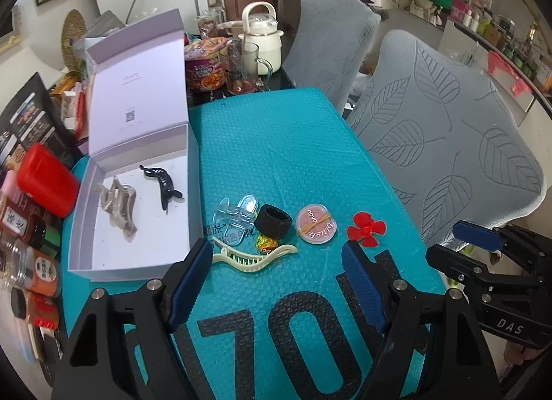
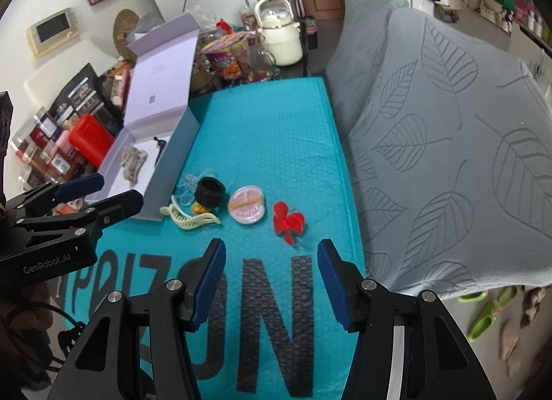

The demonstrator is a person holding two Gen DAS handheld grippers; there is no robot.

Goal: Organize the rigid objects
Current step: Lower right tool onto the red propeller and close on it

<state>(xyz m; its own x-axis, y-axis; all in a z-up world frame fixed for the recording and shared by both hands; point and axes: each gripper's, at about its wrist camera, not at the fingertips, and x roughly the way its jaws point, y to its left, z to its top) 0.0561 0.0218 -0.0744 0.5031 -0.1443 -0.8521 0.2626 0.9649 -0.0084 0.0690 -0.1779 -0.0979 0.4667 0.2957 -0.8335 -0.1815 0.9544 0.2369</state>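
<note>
On the teal mat (image 1: 293,144) lie a cream hair clip (image 1: 253,258), a clear clip (image 1: 234,215), a black ring (image 1: 273,225), a small gold sweet (image 1: 266,244), a round pink compact (image 1: 316,228) and a red propeller (image 1: 366,229). The open white box (image 1: 86,262) holds a black claw clip (image 1: 162,186) and a beige clip (image 1: 117,205). My left gripper (image 1: 277,282) hovers open just short of the cream clip, nothing between its fingers. My right gripper (image 2: 270,282) is open and empty, a little short of the red propeller (image 2: 288,222); it also appears at the right edge (image 1: 483,248).
Spice jars and a red canister (image 1: 46,179) crowd the left edge beside the box. Behind the mat stand a noodle cup (image 1: 207,65), glasses and a cream kettle (image 1: 260,36). Two grey leaf-patterned chair backs (image 1: 448,144) border the mat's right side.
</note>
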